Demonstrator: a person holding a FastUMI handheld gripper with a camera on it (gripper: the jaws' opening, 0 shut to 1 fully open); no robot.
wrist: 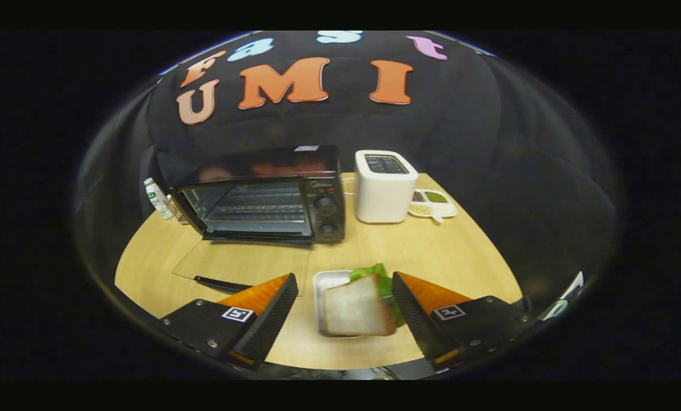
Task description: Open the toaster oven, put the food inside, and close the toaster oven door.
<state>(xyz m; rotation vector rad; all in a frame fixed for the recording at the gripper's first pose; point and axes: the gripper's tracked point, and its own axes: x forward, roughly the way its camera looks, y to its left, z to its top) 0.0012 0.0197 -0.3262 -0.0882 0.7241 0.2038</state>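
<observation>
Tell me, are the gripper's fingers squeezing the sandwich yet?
Cannot tell. In the gripper view the gripper is open around the sandwich: the left finger stands clearly apart, while the right finger sits so close that any gap is unclear.

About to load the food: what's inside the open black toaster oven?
Inside the black toaster oven, a bare wire rack shows; its back wall is too dark to judge. The open gripper flanks the sandwich.
</observation>
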